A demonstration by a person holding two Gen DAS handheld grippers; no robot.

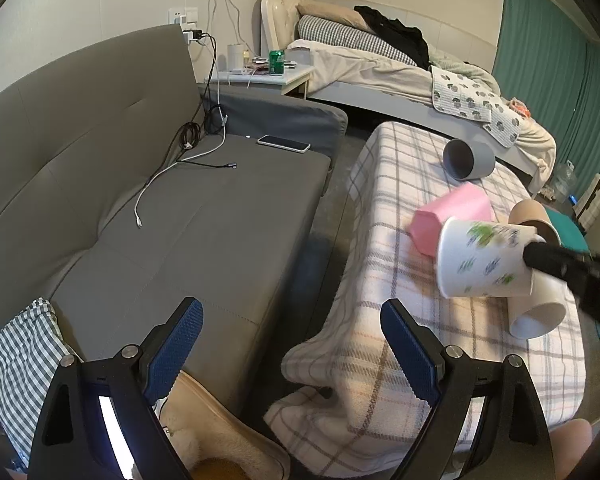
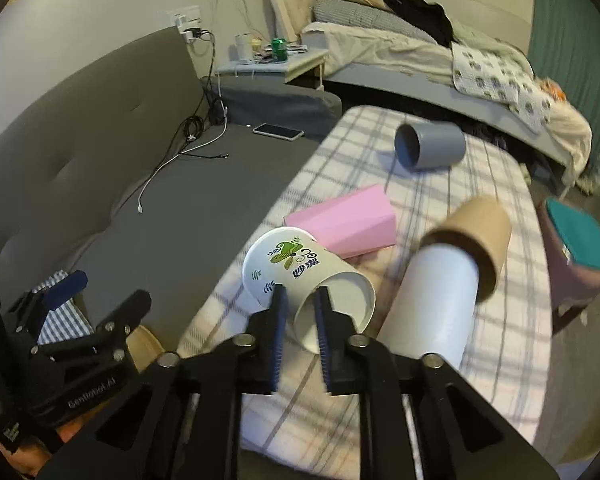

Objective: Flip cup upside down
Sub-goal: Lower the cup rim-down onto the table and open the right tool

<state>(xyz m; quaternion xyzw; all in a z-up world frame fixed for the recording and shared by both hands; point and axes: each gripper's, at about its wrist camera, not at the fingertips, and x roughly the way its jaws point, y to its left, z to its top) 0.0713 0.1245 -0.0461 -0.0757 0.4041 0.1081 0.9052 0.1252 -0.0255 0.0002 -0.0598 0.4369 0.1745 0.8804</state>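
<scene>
A white paper cup with a green and blue print (image 2: pixel 300 270) is held tilted on its side above the plaid-covered table (image 2: pixel 500 320). My right gripper (image 2: pixel 302 300) is shut on the cup's rim, one finger inside the mouth and one outside. The cup also shows in the left wrist view (image 1: pixel 484 264), motion-blurred, with the right gripper's black finger (image 1: pixel 548 260) at its rim. My left gripper (image 1: pixel 292 320) is open and empty, low between the sofa and the table; it also shows in the right wrist view (image 2: pixel 66 284).
On the table lie a pink cup (image 2: pixel 348 220), a grey cup (image 2: pixel 430 146), and a white cup nested in a brown one (image 2: pixel 444 296), all on their sides. A grey sofa (image 1: pixel 180 220) with cables and a phone (image 1: pixel 284 143) is left. A stool (image 2: pixel 576 256) stands right.
</scene>
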